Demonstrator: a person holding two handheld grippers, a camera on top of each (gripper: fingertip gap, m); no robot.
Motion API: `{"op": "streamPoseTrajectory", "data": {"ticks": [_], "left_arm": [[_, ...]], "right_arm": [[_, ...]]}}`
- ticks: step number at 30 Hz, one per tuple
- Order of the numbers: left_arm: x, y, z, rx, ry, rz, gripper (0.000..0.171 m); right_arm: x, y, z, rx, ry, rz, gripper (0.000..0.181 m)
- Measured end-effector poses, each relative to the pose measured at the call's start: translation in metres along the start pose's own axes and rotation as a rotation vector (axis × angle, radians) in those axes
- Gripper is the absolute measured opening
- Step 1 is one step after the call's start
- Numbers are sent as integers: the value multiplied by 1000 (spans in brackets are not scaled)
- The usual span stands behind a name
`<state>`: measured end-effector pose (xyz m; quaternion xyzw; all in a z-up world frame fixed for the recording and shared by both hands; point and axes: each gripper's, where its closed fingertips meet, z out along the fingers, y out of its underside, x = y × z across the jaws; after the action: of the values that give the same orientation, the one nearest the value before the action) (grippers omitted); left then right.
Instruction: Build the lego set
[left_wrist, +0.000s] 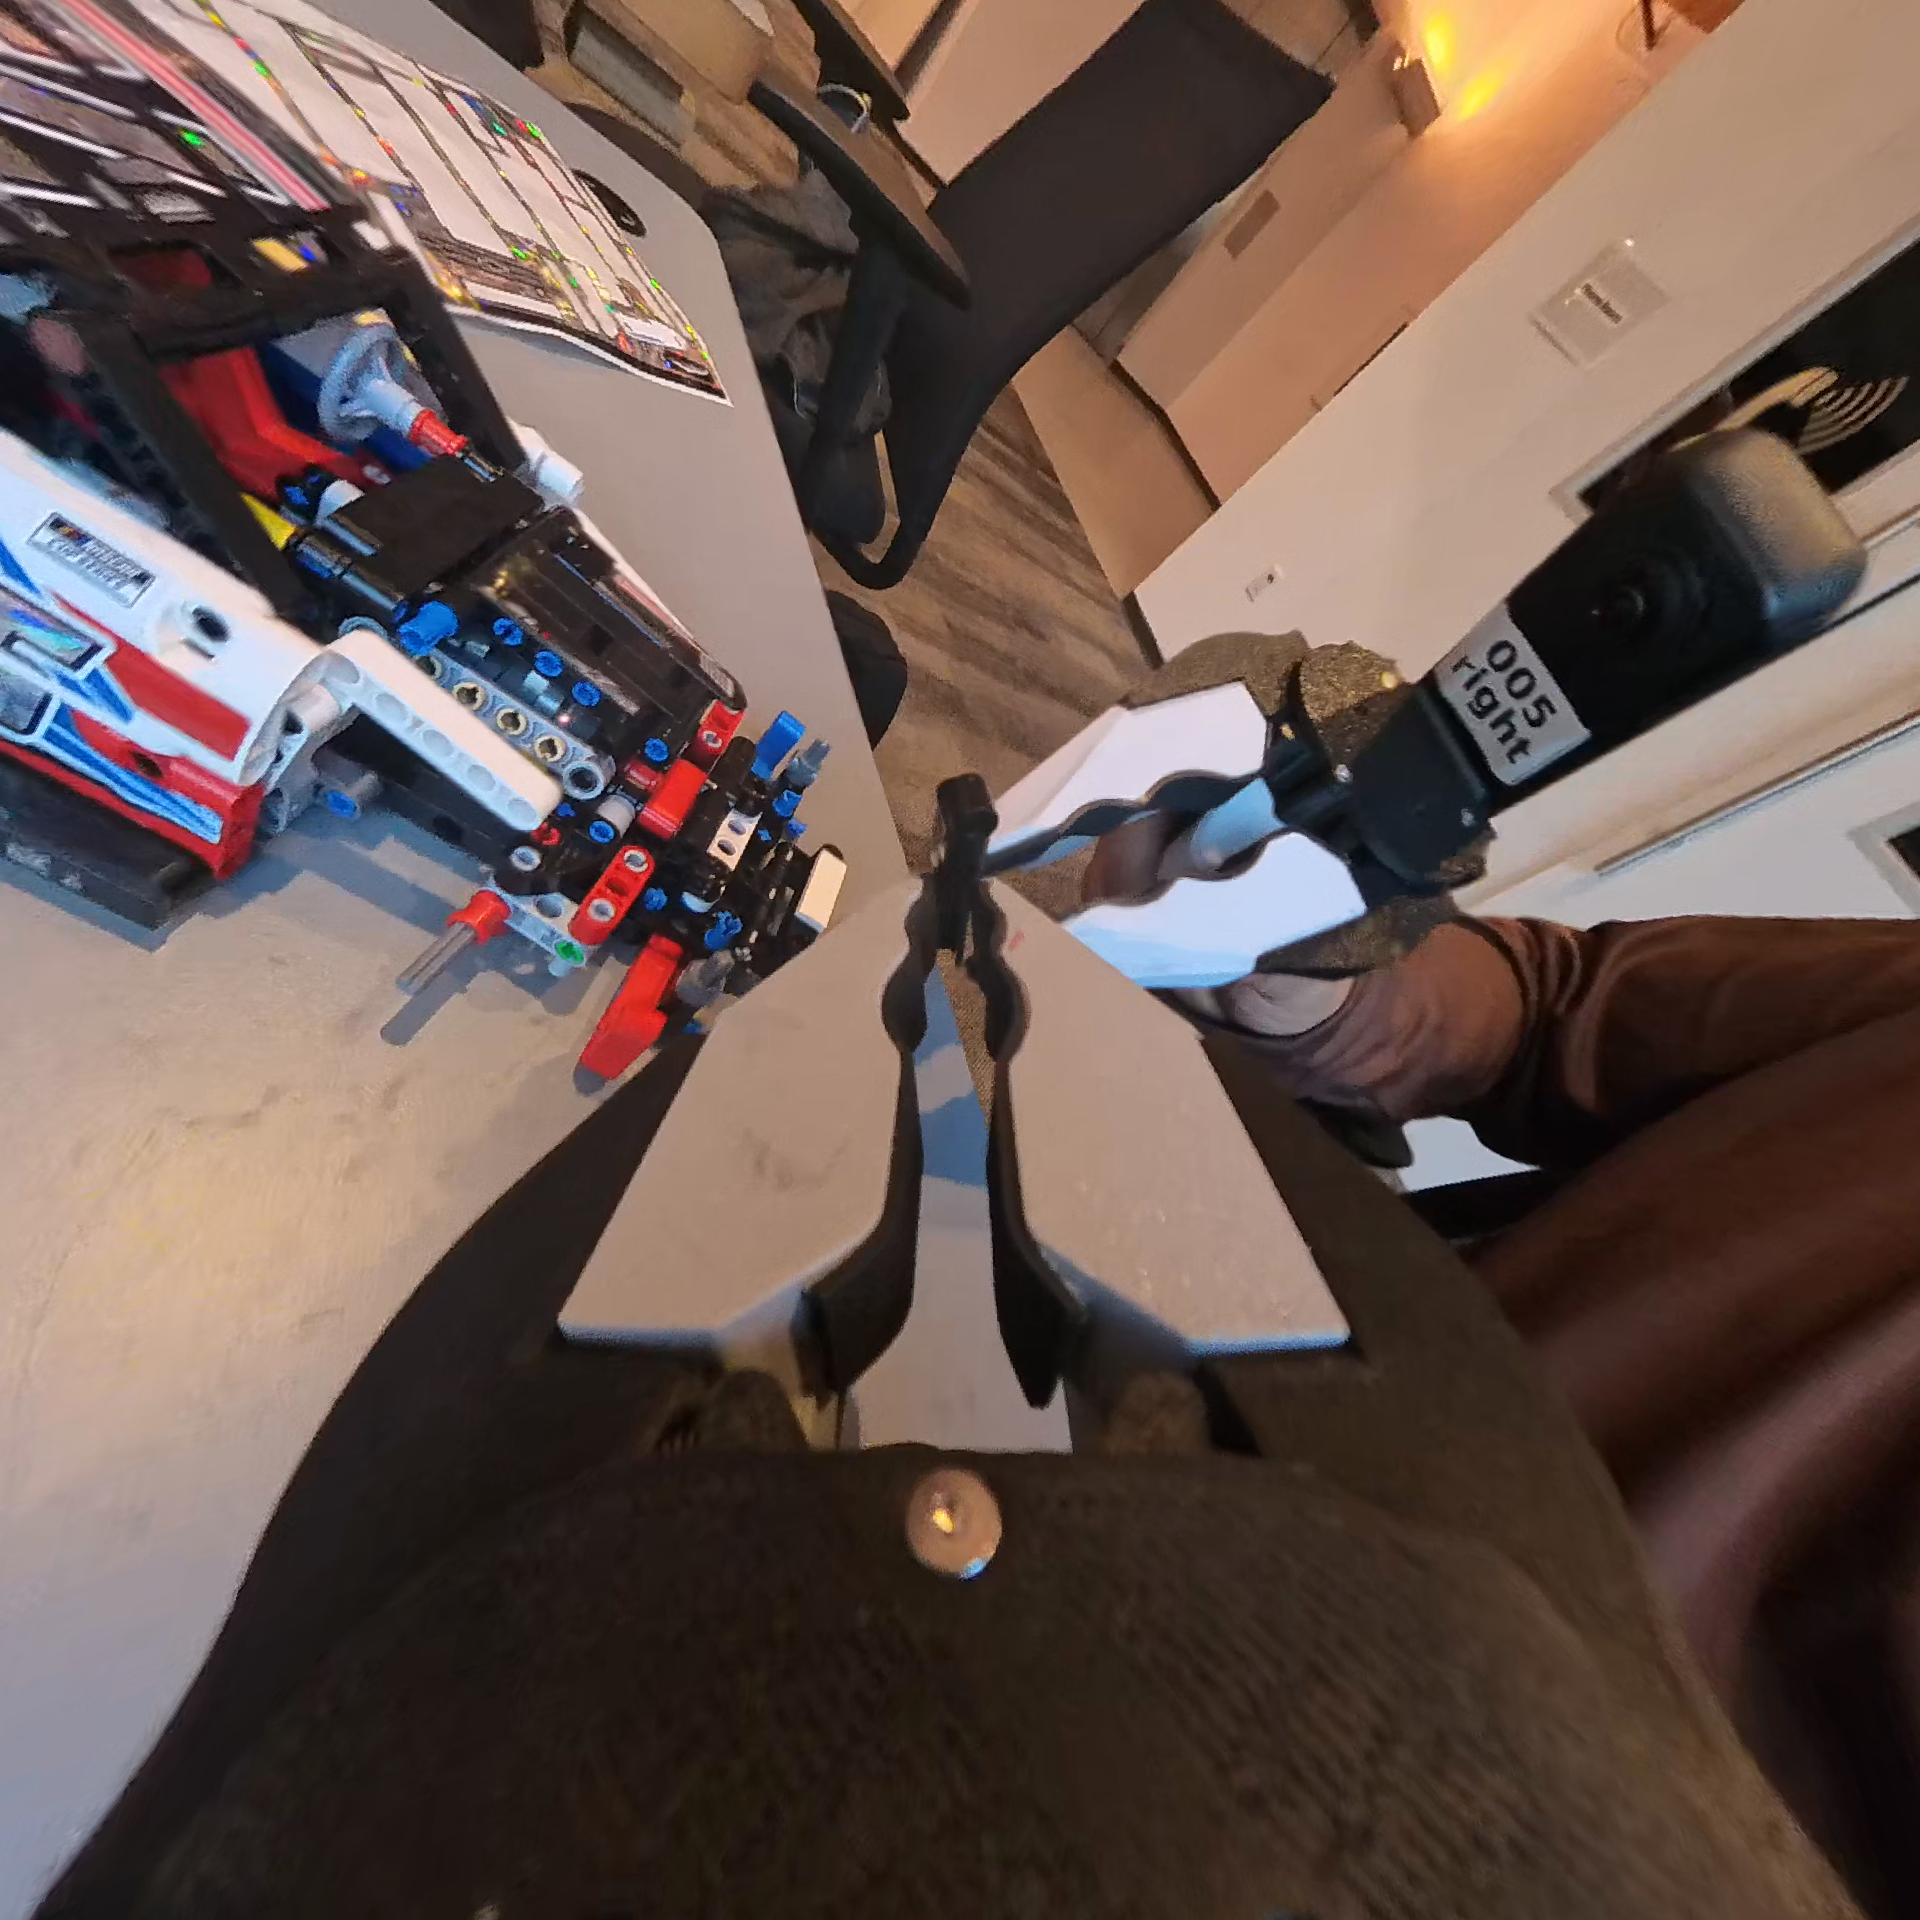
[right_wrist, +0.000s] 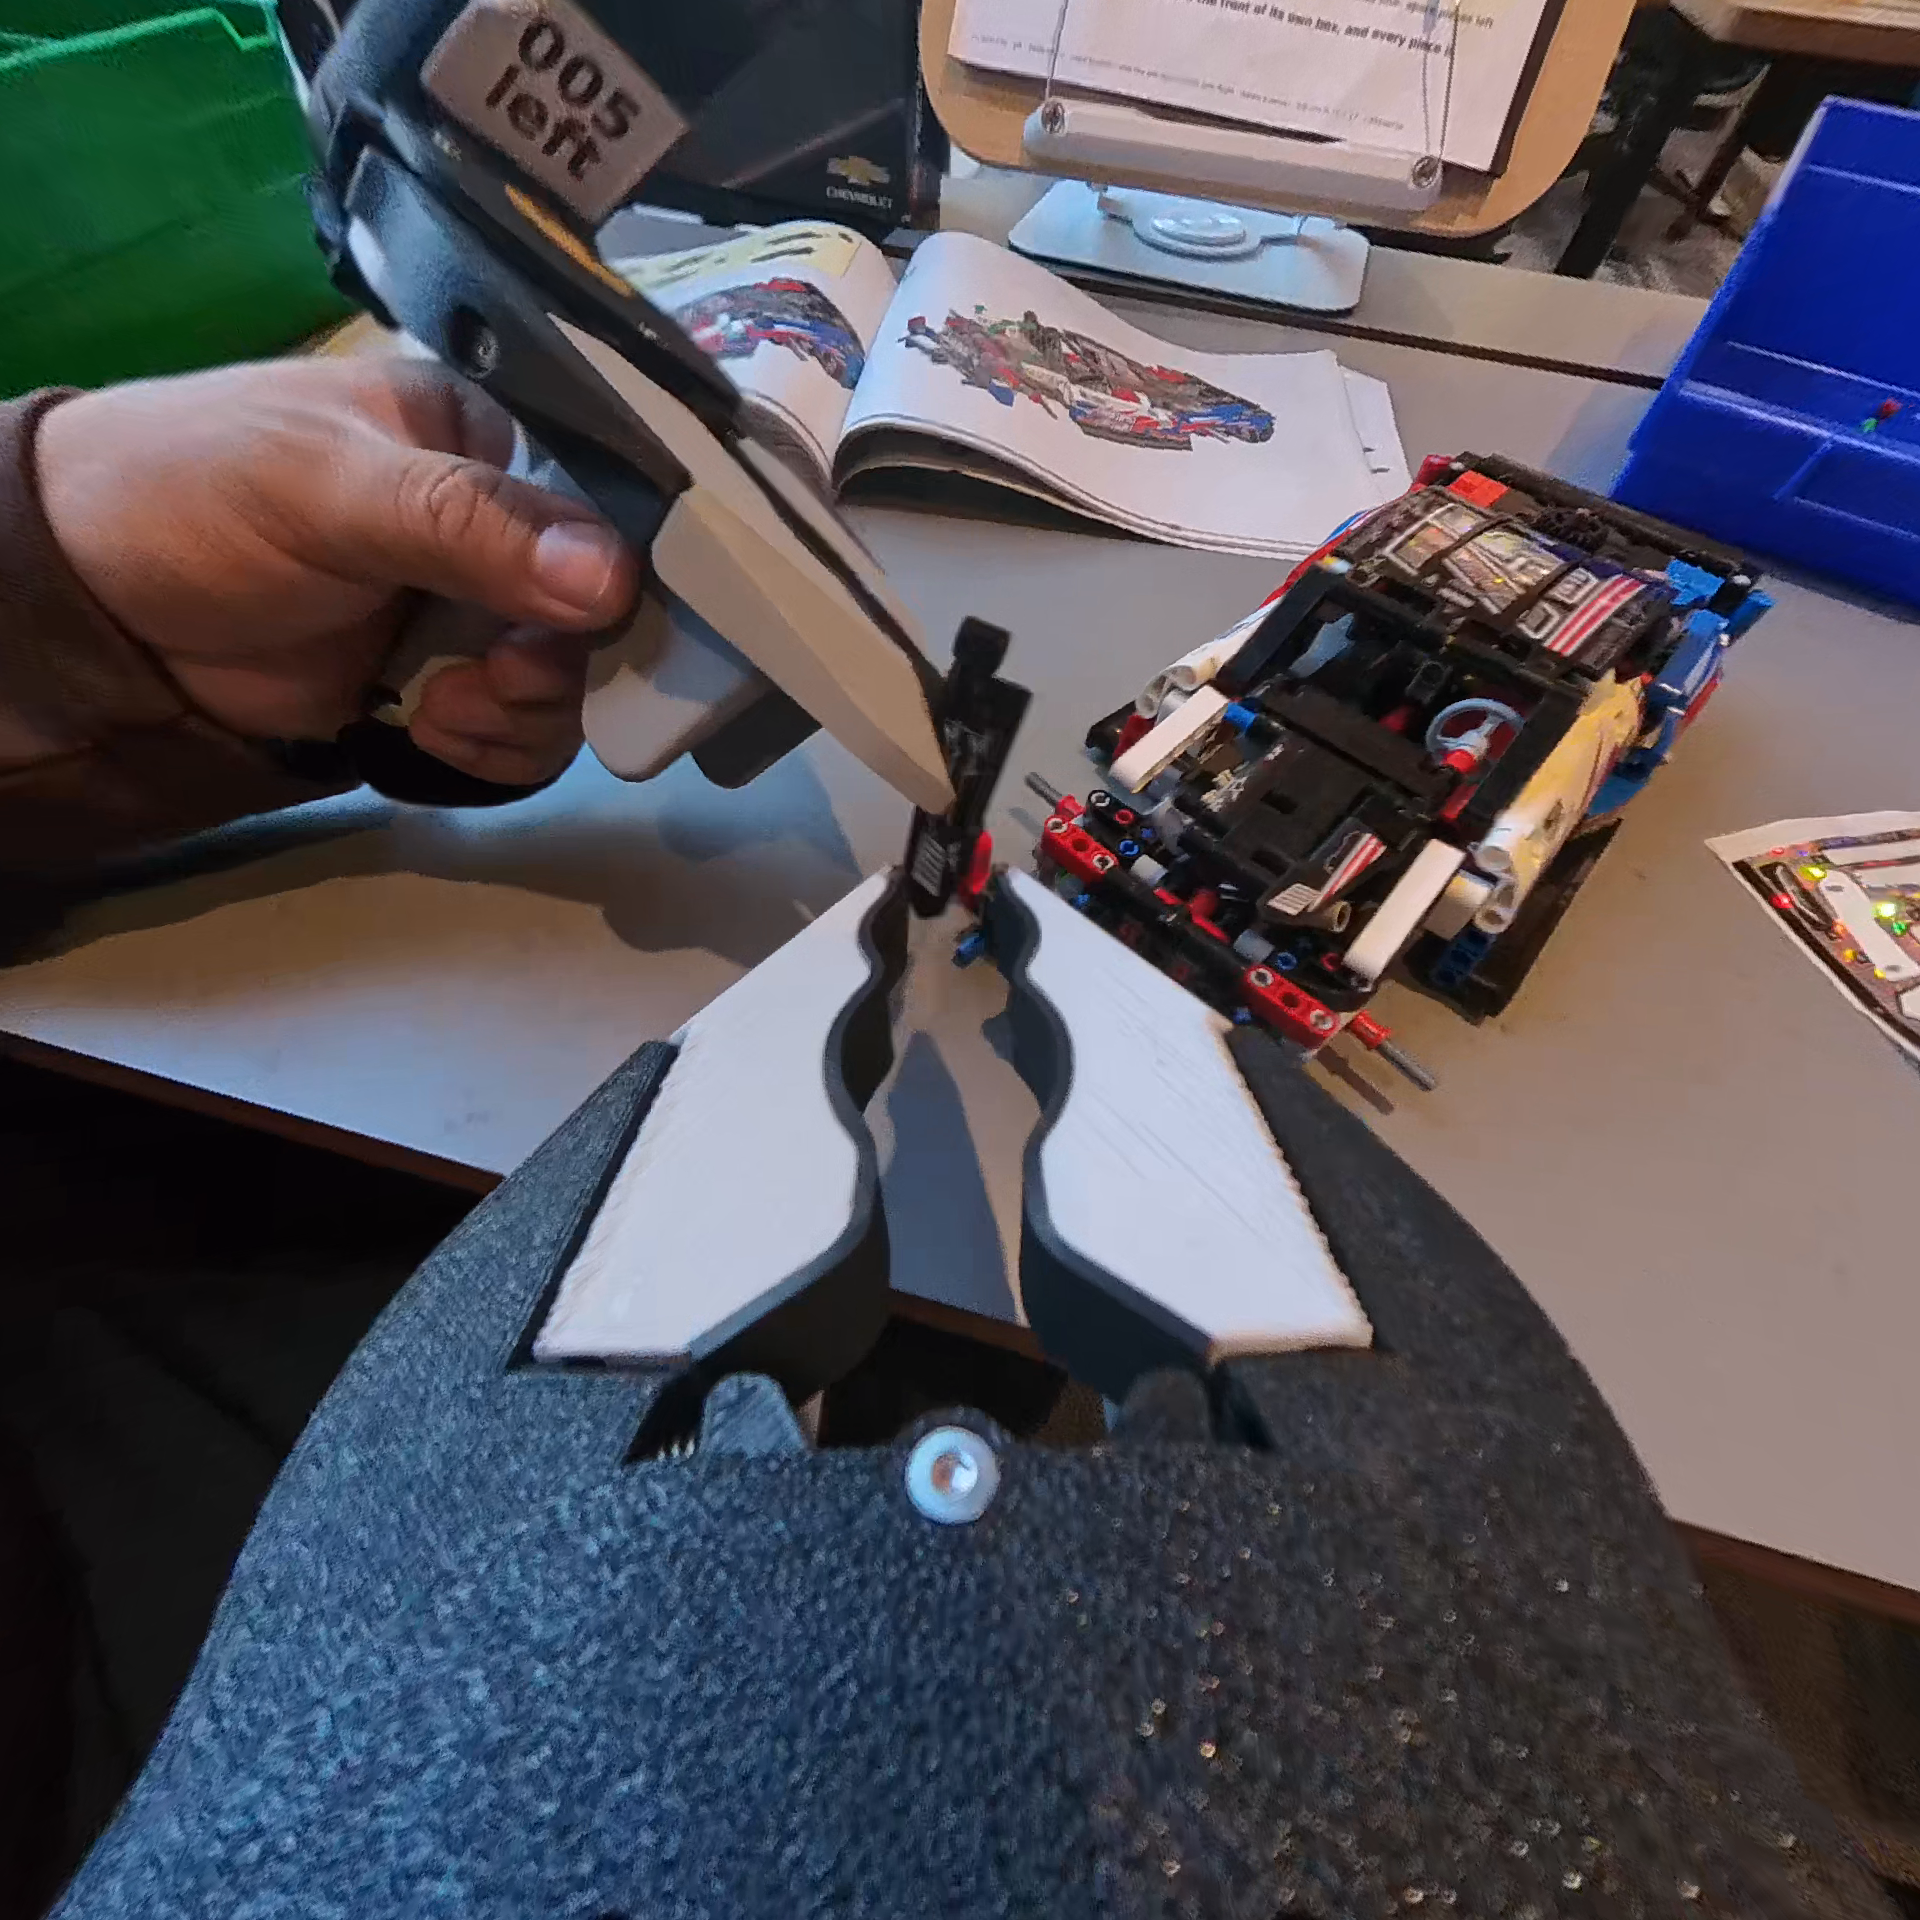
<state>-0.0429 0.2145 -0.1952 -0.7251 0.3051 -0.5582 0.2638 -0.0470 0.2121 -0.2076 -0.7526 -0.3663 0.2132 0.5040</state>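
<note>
A small black Lego sub-assembly (left_wrist: 962, 816) with a red part is held in the air above the table's near edge. My left gripper (left_wrist: 956, 904) is shut on it. In the right wrist view the piece (right_wrist: 979, 691) stands upright, the left gripper (right_wrist: 940, 790) pinches its middle from the upper left, and my right gripper (right_wrist: 948, 888) is shut on its lower end. The right gripper (left_wrist: 992, 857) comes in from the right in the left wrist view. The partly built red, white, blue and black Lego car (right_wrist: 1403, 748) sits on the grey table (right_wrist: 1558, 1195); it also shows in the left wrist view (left_wrist: 468, 675).
An open instruction booklet (right_wrist: 1039, 416) lies behind the car. A blue bin (right_wrist: 1787, 343) stands at the right, a sticker sheet (right_wrist: 1849, 914) by the table's right edge, and a green bag (right_wrist: 135, 187) at the back left. A paper stand (right_wrist: 1195, 218) is at the back. A black chair (left_wrist: 987, 260) stands beyond the table. My left and right fingertips are right by each other.
</note>
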Motion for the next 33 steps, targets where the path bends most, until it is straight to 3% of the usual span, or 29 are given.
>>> {"op": "streamPoseTrajectory", "data": {"ticks": [8,15,28,33], "left_arm": [[-12,6,-23,68,-16,-46,2],[-12,10,-31,100,24,-92,2],[-15,15,-29,78,92,-199,2],[-13,17,-28,59,86,-179,2]], "right_arm": [[46,6,-11,44,26,198,25],[83,10,-9,59,65,257,26],[110,-8,0,157,31,216,20],[125,1,3,121,14,205,20]]}}
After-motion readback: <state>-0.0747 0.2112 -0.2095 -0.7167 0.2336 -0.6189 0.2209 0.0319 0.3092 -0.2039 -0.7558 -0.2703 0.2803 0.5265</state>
